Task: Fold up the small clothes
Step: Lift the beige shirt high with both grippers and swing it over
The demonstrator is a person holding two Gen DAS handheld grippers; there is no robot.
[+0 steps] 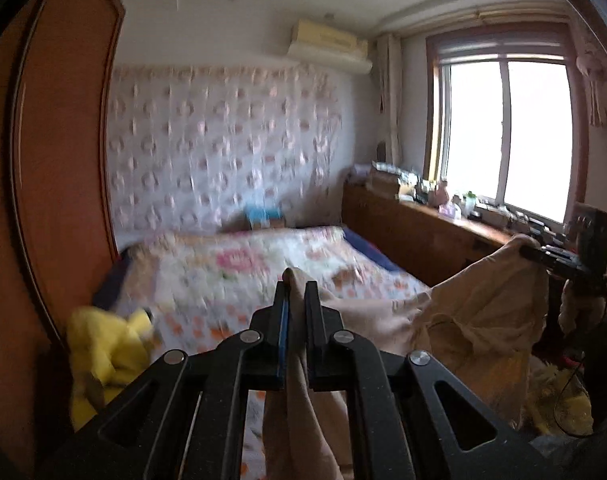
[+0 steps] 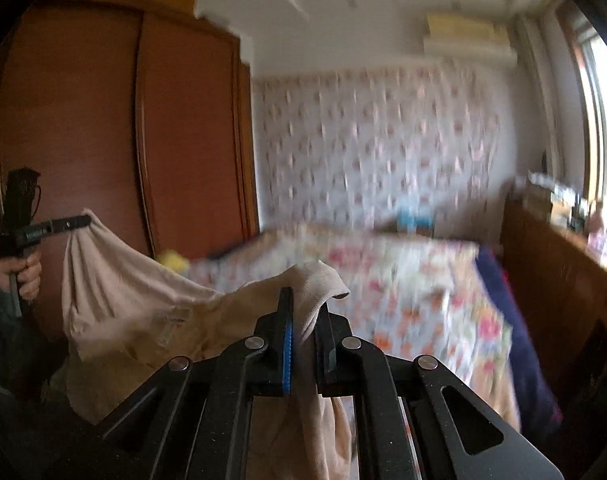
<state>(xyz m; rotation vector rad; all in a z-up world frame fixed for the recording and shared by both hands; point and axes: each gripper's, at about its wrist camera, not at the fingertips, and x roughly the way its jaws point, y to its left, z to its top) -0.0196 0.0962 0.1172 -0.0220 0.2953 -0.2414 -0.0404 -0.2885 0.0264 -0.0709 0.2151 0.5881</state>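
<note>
Left gripper [image 1: 297, 284] is closed tight on one corner of the beige garment [image 1: 475, 320], cloth pinched btwn both fingers w/ a bit poking out past the tips and the rest trailing down under the tool. Right gripper [image 2: 305, 300] is likewise clamped on another corner of the same garment [image 2: 143, 300], a flap of fabric folding over its tips. The garment hangs stretched in the air btwn the two tools, sagging in the middle, held up above the bed [image 1: 263, 264] rather than lying on it. In the right wrist view the left gripper shows at far left w/ the person's hand [image 2: 21, 276] around its handle; in the left wrist view the right gripper [image 1: 535, 252] appears at far right, cloth bunched at its tip. Past the garment, the bed carries a floral quilt, w/ a yellow item [image 1: 103, 352] near its left edge, blurred. Beyond that: wooden wardrobe [image 2: 103, 140] on the left, patterned curtain [image 1: 223, 148] along the back wall, a cluttered wooden ledge [image 1: 443, 220] under the bright window [image 1: 507, 132], and an AC unit [image 1: 329, 44] up high.
</note>
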